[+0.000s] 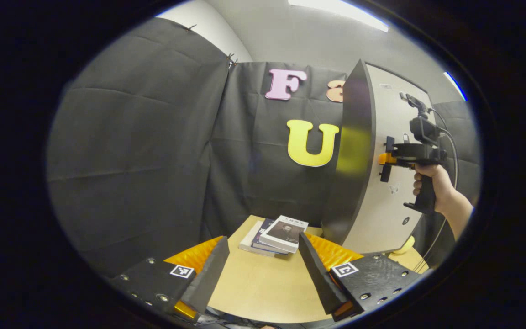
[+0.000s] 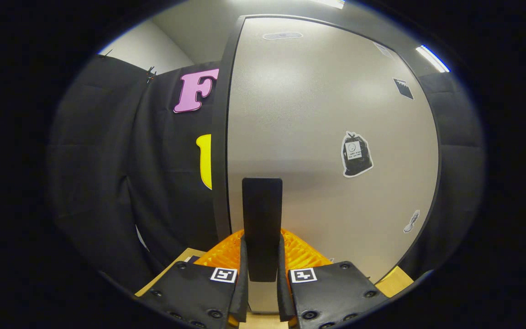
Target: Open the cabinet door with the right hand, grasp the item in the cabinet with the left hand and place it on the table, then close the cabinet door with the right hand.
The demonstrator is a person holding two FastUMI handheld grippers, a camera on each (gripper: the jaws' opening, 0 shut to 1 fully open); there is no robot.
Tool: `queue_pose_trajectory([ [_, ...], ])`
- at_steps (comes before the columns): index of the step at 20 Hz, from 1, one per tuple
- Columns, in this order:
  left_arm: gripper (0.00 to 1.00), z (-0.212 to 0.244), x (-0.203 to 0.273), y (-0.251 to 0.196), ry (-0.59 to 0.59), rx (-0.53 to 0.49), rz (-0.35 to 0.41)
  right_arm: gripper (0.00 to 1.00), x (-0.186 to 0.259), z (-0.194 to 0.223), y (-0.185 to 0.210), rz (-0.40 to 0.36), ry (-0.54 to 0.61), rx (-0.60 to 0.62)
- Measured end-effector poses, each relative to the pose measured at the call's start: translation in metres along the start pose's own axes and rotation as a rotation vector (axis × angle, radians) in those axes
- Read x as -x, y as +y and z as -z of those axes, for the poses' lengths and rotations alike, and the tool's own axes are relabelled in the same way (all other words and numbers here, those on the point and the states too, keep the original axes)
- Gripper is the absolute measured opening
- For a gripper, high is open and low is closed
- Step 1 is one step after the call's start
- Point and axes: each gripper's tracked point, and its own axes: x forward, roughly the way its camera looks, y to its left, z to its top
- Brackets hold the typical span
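My left tool (image 1: 263,274) hangs low over the counter (image 1: 263,288) with its fingers spread wide and nothing between them. Just beyond its tips, a small stack of books (image 1: 274,235) lies flat on the counter, the top one turned a little askew on the ones beneath.

My right tool (image 2: 261,274) is clamped from both sides on the dark upright handle (image 2: 262,219) of the cabinet door (image 2: 327,137), the handle rising straight up between its fingers. From the left gripper view I see that same right tool (image 1: 387,159) pressed up to the door's pale face, with my hand (image 1: 432,183) wrapped around its grip and a cable trailing down from it.

The cabinet door (image 1: 381,183) stands upright at the far right of the counter, its dark edge turned towards the left tool, near the books. A few small stickers (image 2: 356,154) sit on its pale face. I cannot tell what lies inside the cabinet.
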Motion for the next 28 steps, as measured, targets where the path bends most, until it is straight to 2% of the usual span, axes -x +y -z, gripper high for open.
queue_pose_trajectory([
  [1, 0.93, -0.001, 0.0, 0.001, -0.001, 0.002, -0.001, 0.27, 0.0, -0.001, 0.0, -0.011, -0.003, 0.005],
  [2, 0.93, -0.001, 0.0, 0.001, 0.0, 0.007, 0.001, 0.22, 0.0, 0.0, 0.001, -0.025, -0.002, 0.006],
  [3, 0.93, 0.0, 0.0, -0.001, 0.004, 0.017, 0.007, 0.22, 0.003, 0.0, 0.001, -0.042, 0.0, 0.006],
  [4, 0.93, 0.003, -0.001, -0.003, 0.009, 0.026, 0.011, 0.14, 0.001, 0.001, 0.001, -0.056, 0.005, 0.013],
  [6, 0.93, 0.007, -0.002, -0.004, 0.018, 0.037, 0.015, 0.12, 0.004, 0.001, 0.002, -0.071, 0.005, 0.018],
  [13, 0.93, 0.001, 0.009, -0.019, 0.012, 0.003, 0.023, 0.12, 0.023, 0.002, 0.001, -0.111, -0.007, 0.027],
  [28, 0.93, 0.007, 0.014, -0.05, 0.04, 0.003, 0.066, 0.12, 0.116, 0.013, -0.027, -0.245, 0.029, 0.008],
])
